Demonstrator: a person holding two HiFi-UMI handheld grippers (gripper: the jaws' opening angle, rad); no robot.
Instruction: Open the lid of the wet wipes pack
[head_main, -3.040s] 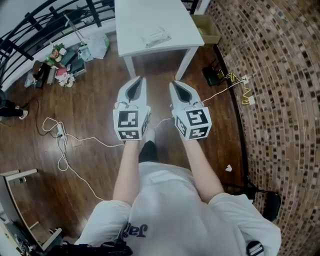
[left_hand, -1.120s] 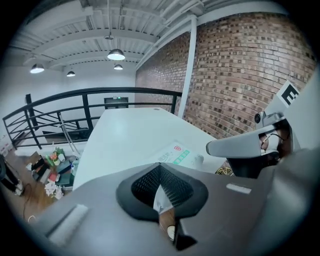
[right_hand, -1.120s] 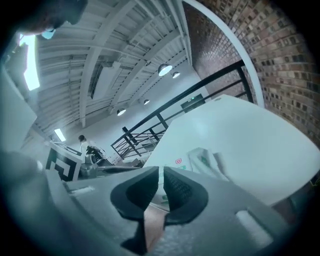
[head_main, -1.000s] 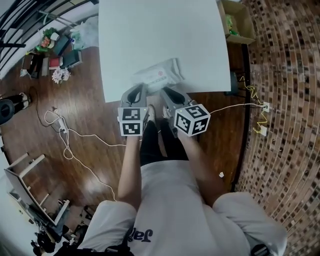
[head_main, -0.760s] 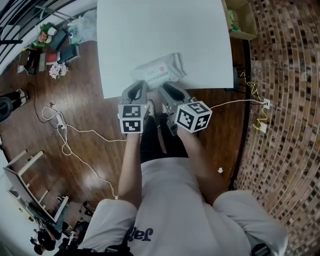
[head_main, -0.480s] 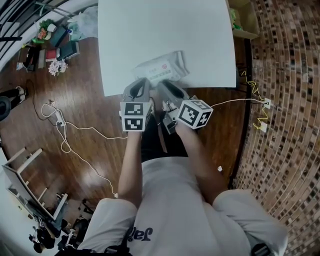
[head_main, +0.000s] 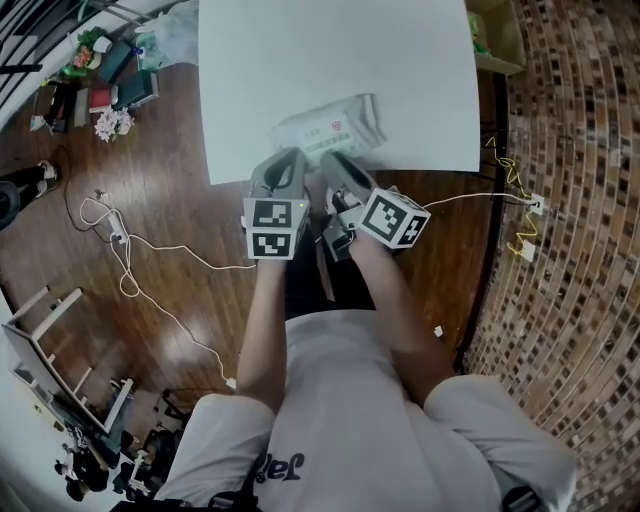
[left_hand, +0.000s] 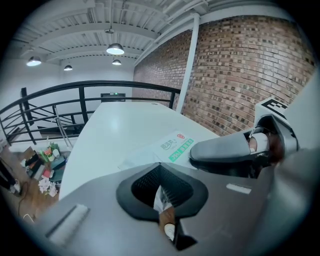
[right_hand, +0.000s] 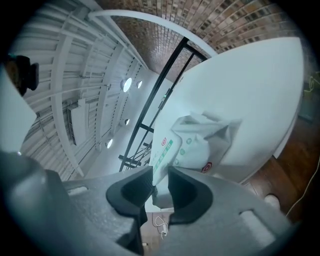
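The wet wipes pack (head_main: 330, 125), white with green print, lies near the front edge of the white table (head_main: 330, 50), its lid flat. Both grippers reach its near side. My left gripper (head_main: 290, 158) hovers at the pack's left near corner with its jaws together and nothing held; in the left gripper view (left_hand: 159, 167) the pack (left_hand: 172, 146) lies just ahead. My right gripper (head_main: 328, 160) is rolled to one side at the pack's near edge. Its jaws (right_hand: 160, 175) have just opened and closed back a little, leaving a narrow gap. Through this gap the pack (right_hand: 192, 142) shows, with no visible grip on it.
A brick wall (head_main: 570, 200) runs along the right. A cardboard box (head_main: 498, 35) stands beside the table's far right. Cables (head_main: 120, 260) trail over the wooden floor on the left. Flowers and clutter (head_main: 95, 95) sit at the upper left, a wooden frame (head_main: 50, 345) at the lower left.
The table and pack have drawn closer, and both grippers now reach the pack's near edge. The right gripper has rolled, tilting its marker cube.
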